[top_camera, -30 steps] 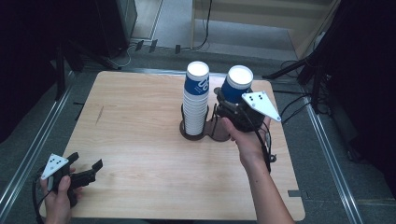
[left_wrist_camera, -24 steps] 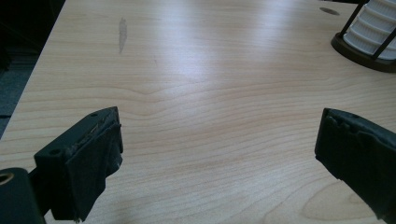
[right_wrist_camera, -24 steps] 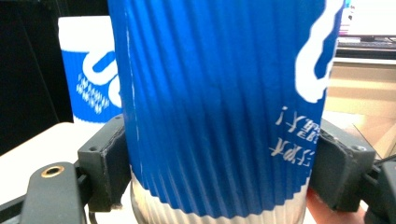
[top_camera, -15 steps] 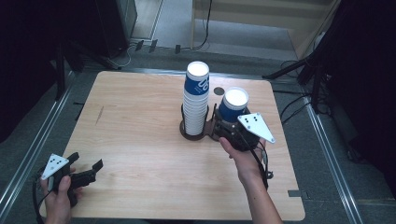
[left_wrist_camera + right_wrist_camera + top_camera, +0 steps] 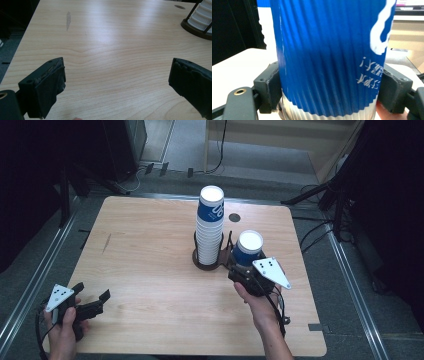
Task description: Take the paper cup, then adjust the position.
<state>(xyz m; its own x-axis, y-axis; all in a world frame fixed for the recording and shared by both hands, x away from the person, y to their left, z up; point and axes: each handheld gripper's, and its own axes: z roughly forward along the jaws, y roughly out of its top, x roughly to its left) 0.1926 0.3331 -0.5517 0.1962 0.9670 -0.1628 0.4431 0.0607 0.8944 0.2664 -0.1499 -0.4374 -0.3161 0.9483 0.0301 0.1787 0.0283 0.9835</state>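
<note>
At the near left edge of the counter [image 5: 150, 285], the left gripper [image 5: 92, 302] rests with its jaws spread wide and nothing between them. Farther in and to the right, the right gripper [image 5: 240, 267] clamps an inverted blue cup [image 5: 247, 247] by its lower wall, pads pressed to both sides. The cup stands upright just beside the stack [image 5: 210, 227], which sits in a dark holder [image 5: 206, 262] at mid-counter. The step in hand appears to be setting the single cup down apart from the stack; the next move likely calls for seating it flat on the wood, then easing the jaws apart.
</note>
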